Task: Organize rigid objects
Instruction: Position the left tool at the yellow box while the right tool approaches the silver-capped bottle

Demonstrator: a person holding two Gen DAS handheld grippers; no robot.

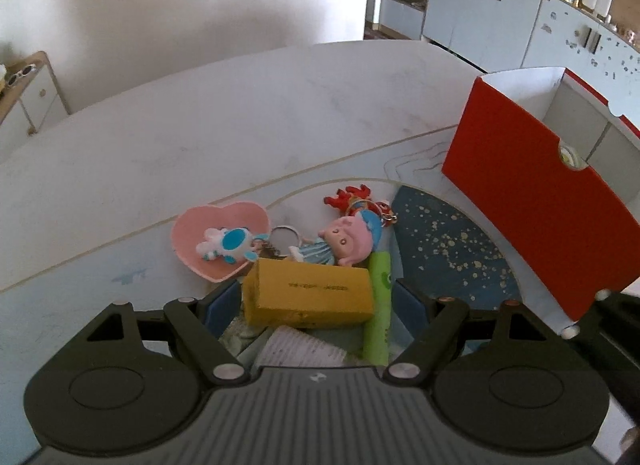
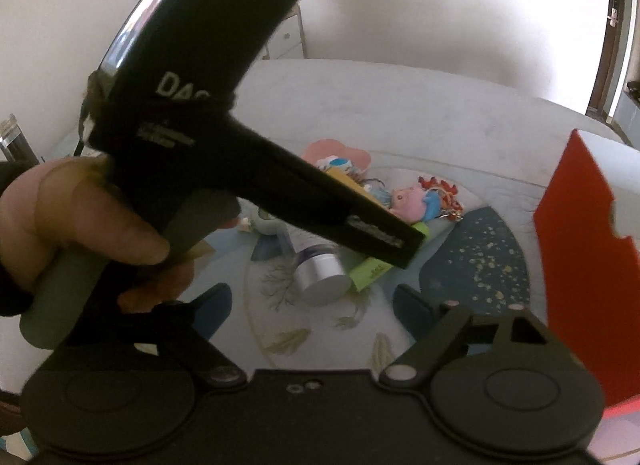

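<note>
Toys point(image 1: 344, 239) on a pale patterned table point(image 1: 200, 145) before white walls, both grippers' fingers point(image 1: 222, 303) wide, empty

I see a matt yellow block point(image 1: 308, 297) that looks like painted wood or card, and a red box point(image 1: 536, 201) of smooth matt cardboard. The small jar point(image 2: 320, 269) has a brushed metallic wall and pale plastic cap. The heart dish point(image 1: 208, 233) and doll point(image 1: 340, 243) look like glossy plastic. The worktop point(image 1: 200, 137) is smooth, printed, faintly scuffed.
</note>
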